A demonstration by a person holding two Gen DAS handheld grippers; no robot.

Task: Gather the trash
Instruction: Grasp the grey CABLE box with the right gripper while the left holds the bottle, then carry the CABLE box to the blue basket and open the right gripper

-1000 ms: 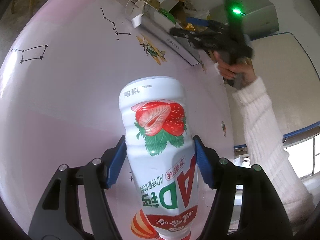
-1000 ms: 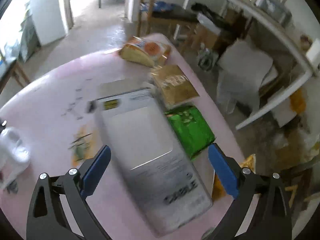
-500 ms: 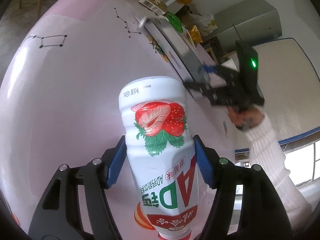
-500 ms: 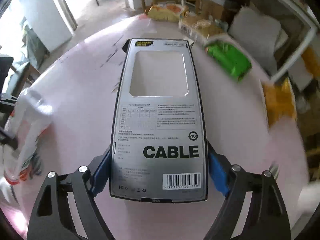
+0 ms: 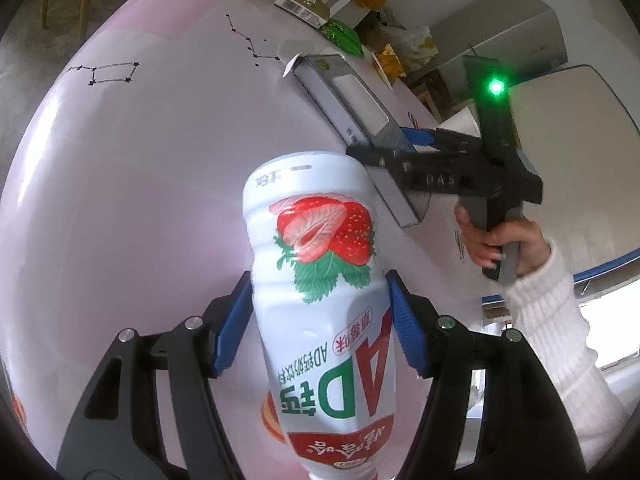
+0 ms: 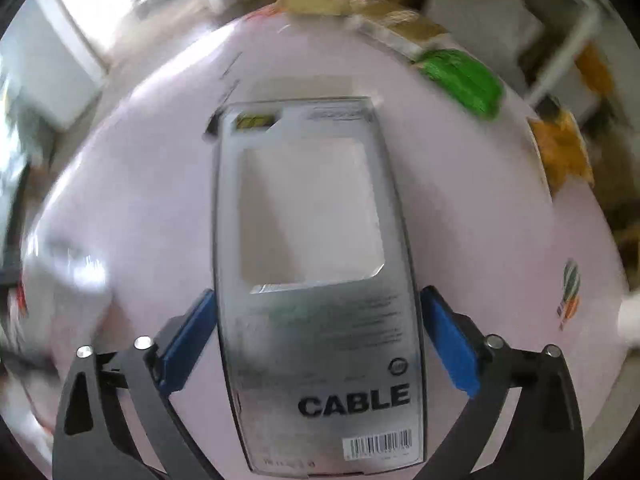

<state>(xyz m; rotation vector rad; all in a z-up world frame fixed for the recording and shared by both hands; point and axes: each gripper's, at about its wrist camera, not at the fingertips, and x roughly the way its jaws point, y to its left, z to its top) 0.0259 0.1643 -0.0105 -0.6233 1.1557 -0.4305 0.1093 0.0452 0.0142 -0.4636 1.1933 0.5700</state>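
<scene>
My left gripper (image 5: 320, 332) jaws clamp the strawberry drink bottle (image 5: 320, 280); my right gripper (image 6: 316, 340) jaws hold the cable box (image 6: 316, 280) above the counter (image 6: 140, 200).

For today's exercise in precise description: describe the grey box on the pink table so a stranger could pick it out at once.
Start at the pink table printed with constellation lines. Near its middle lies a long, flat grey box, between the blue pads of the right tongs. Unlike the green packet and yellow wrappers by the far edge, it has a large rectangular window and the word CABLE in black.
</scene>
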